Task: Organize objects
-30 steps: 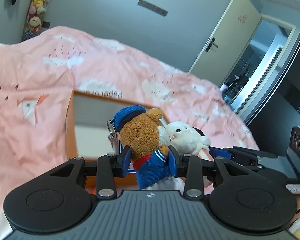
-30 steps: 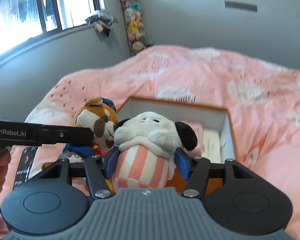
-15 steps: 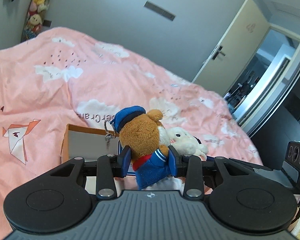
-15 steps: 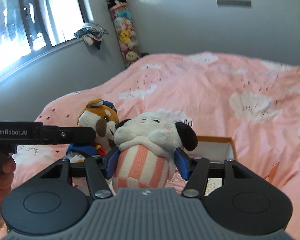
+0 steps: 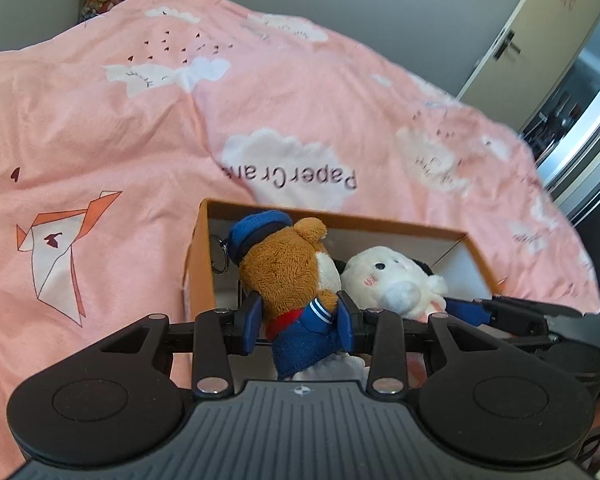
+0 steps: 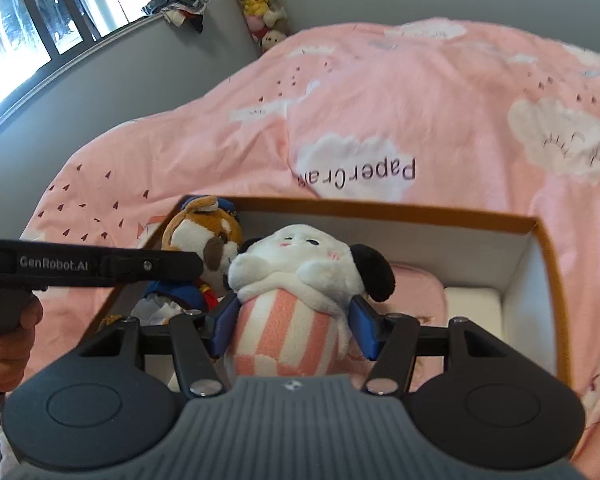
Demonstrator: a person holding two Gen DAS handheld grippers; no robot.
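Both tongs grip toys over the orange-rimmed cardboard box (image 6: 548, 264): left gripper (image 5: 298, 322) pinches the brown blue-capped plush bear (image 5: 288, 276), right gripper (image 6: 296, 326) the white pink-striped plush dog (image 6: 300, 280). Releasing 2 together risks snagging.

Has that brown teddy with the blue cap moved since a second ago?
Yes. The brown teddy, clamped in the left gripper, has come down toward the orange box; the box's rim now frames it, where before the box sat lower behind it.

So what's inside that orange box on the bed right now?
The orange box has white inner walls and holds a pink pad beside a white block. The two gripped plush toys cover the rest of its floor, so anything there is hidden.
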